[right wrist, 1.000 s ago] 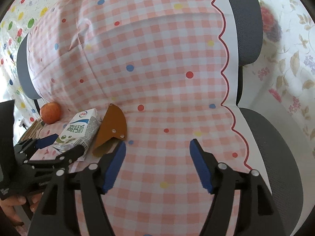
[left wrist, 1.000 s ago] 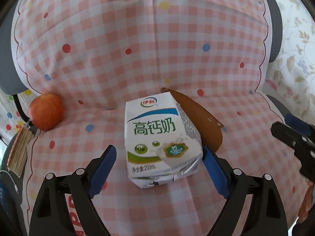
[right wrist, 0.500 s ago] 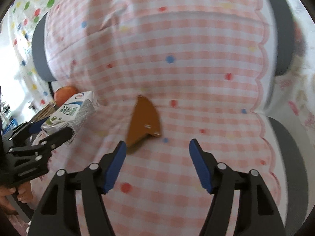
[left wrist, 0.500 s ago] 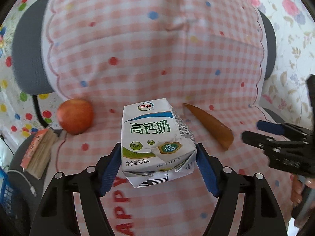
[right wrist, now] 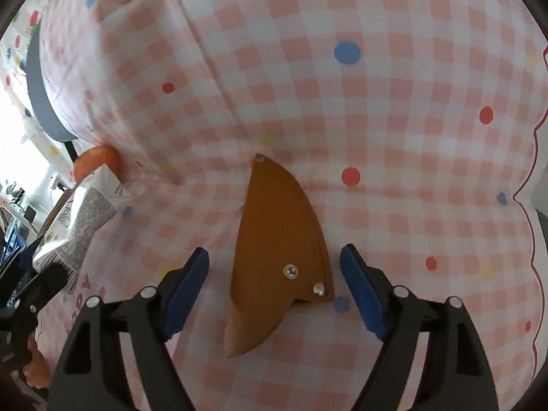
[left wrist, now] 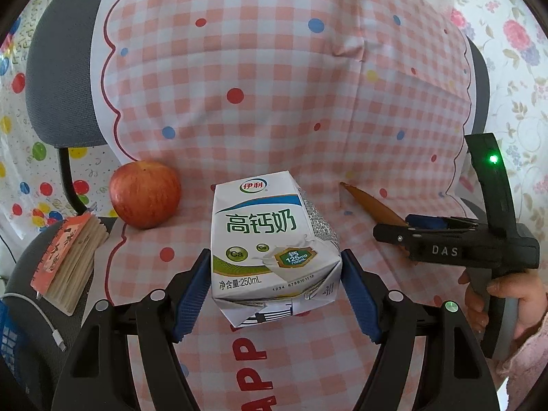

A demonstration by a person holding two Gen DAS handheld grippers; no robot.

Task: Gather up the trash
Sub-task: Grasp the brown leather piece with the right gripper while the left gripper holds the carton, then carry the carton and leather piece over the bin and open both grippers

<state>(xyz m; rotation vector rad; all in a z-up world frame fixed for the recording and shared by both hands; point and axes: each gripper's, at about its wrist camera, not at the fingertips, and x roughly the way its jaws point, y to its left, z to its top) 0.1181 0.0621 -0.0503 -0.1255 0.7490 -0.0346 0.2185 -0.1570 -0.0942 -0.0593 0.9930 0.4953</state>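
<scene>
Between blue pads (left wrist: 191, 294) — dented white-and-green milk carton (left wrist: 270, 250), upright

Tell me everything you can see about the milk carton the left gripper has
The milk carton is a small white box with green Chinese lettering, a blue swoosh, a red-and-green logo and a 250mL mark. Its printed cardboard looks dented and creased at the near end, so probably empty. It sits clamped between the left gripper's blue pads, tilted, over the pink checked cloth, touching nothing else visible.

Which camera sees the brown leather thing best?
The right wrist view: the brown leather piece lies whole, rivets showing, between the open right gripper. The left wrist view shows only its thin edge.
</scene>
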